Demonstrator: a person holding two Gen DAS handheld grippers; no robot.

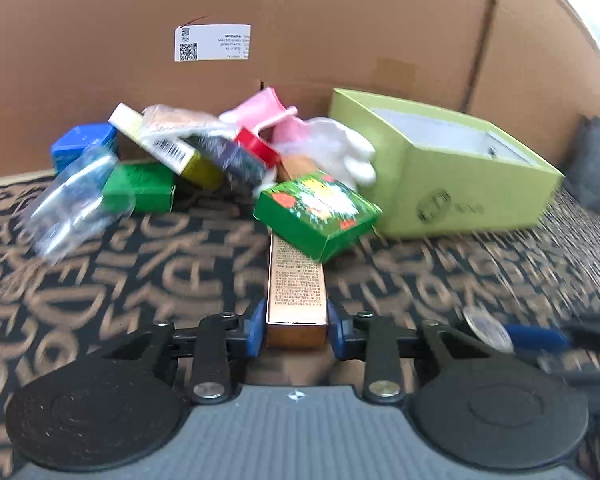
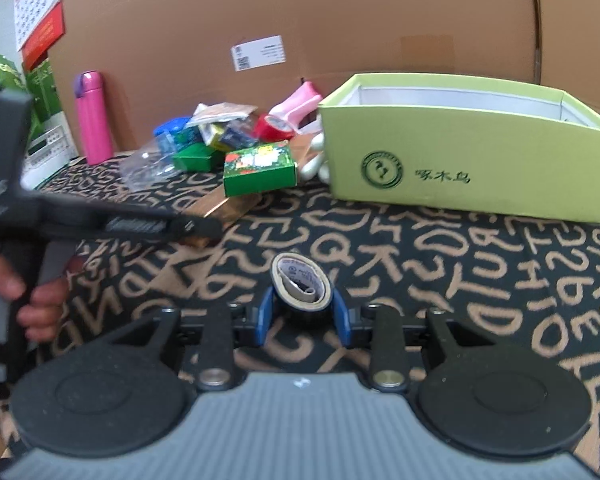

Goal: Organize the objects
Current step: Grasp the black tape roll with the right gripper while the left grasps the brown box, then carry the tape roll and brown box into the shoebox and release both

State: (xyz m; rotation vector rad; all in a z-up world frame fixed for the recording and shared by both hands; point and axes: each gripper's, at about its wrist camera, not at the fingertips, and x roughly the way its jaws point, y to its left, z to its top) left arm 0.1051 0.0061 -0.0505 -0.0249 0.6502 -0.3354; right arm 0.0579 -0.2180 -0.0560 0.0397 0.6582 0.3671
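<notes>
My left gripper [image 1: 296, 328] is shut on the near end of a long copper-coloured box [image 1: 296, 280]. The box lies on the lettered cloth, its far end under a green flowered box [image 1: 320, 212]. My right gripper [image 2: 303, 312] is shut on a roll of black tape [image 2: 302, 286] and holds it just above the cloth. An open lime-green box [image 2: 460, 152] stands ahead to the right. A heap of small boxes, a clear bottle [image 1: 72, 204], a white glove [image 1: 348, 152] and pink items sits left of it. In the right wrist view a hand [image 2: 28, 300] holds the left gripper.
A tall cardboard wall [image 1: 300, 20] closes off the back. A pink flask [image 2: 93, 116] stands at the far left beside green packages. A dark object [image 1: 596, 164] lies at the right edge. The black cloth with tan letters [image 2: 460, 260] covers the table.
</notes>
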